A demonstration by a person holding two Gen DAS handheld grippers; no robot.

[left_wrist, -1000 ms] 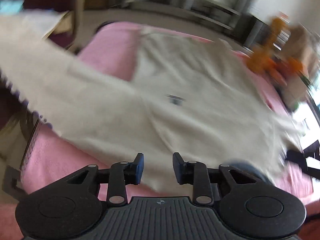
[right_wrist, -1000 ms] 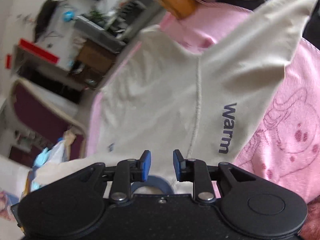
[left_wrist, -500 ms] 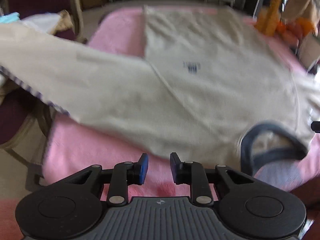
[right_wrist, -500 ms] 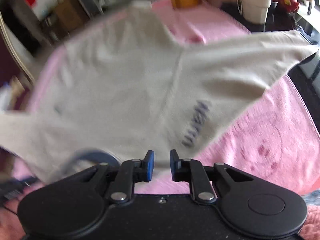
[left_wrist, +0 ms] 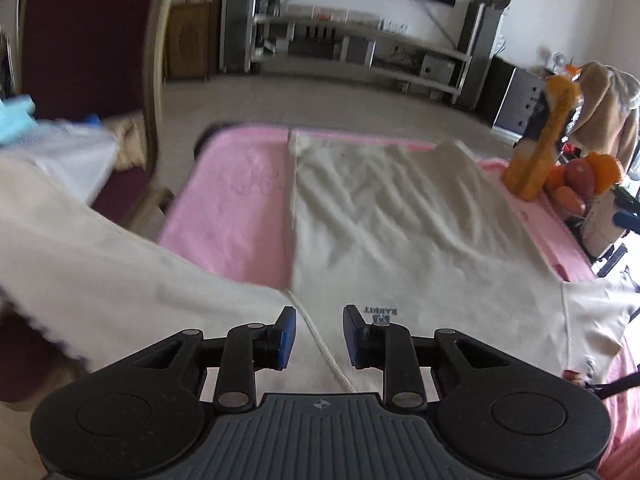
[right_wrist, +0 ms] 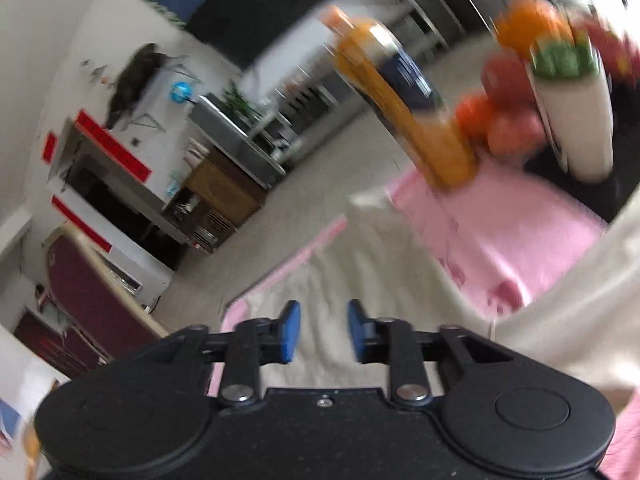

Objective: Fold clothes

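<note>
Cream shirt [left_wrist: 400,232] on pink blanket [left_wrist: 232,216]

Your left wrist view is looking low along the cream shirt [left_wrist: 400,240]; right view is tilting (blurred), sharing the orange bottle [right_wrist: 404,108].

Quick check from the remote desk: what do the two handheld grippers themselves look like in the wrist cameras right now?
Both look alike. The left gripper has a black body with two round caps, a ribbed grey centre panel bearing a small cross mark, black linkage arms with silver rivets, and blue pads on its fingers. The right gripper has the same black frame, silver rivets and blue pads, with a plain textured centre and one small screw. No cables or sleeves are visible.
</note>
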